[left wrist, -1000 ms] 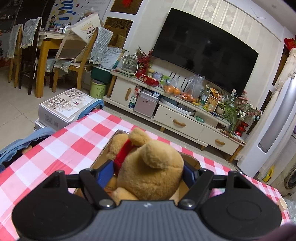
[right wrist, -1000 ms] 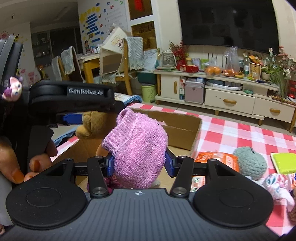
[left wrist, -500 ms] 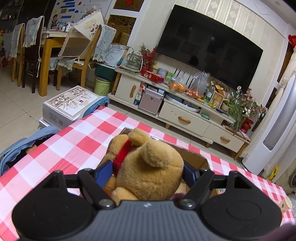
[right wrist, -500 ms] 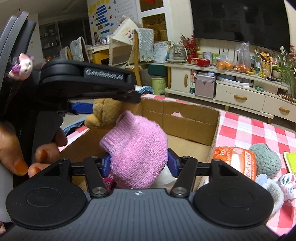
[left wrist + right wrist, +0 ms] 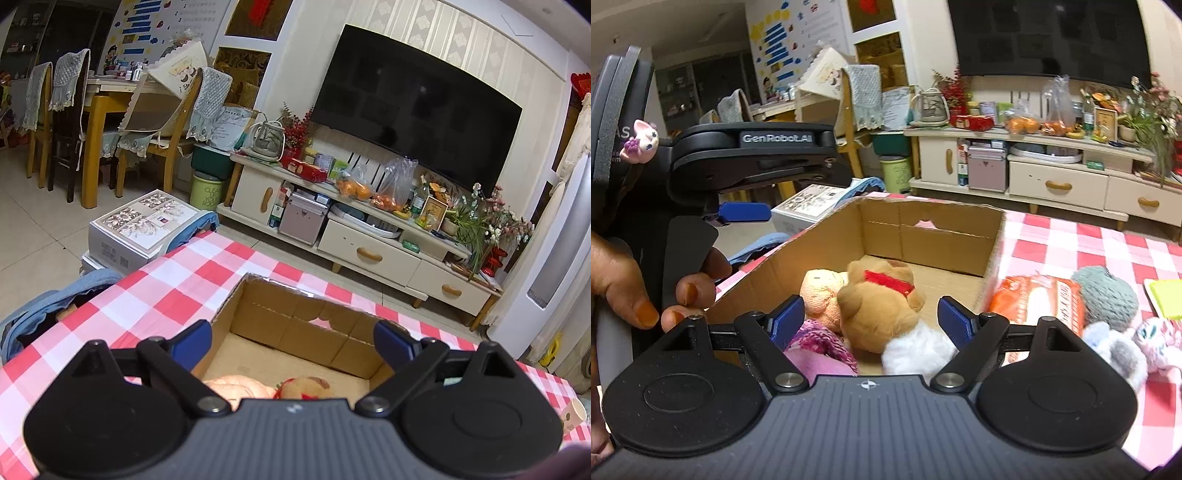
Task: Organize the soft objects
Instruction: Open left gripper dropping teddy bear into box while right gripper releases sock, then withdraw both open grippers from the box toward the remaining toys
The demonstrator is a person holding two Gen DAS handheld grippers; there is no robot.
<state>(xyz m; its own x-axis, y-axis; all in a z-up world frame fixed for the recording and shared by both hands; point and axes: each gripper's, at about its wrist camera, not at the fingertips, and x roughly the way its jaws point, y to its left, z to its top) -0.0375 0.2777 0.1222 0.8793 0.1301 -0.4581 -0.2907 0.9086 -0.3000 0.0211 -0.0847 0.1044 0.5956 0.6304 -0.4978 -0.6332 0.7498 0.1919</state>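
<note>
Warm indoor lighting, fairly bright; strong fisheye bending and dark vignetted corners (both views). Slight blur low in the right view; faint television (image 5: 413,107) glare.

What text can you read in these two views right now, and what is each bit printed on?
"GenRobot.AI": white lettering on the side of the left gripper, seen from the right wrist view.
"CLEAN": top line on the green bin; the lines under it are too blurred.
Wall chart, orange packet and the shelf items: print too small or blurred to read.
</note>
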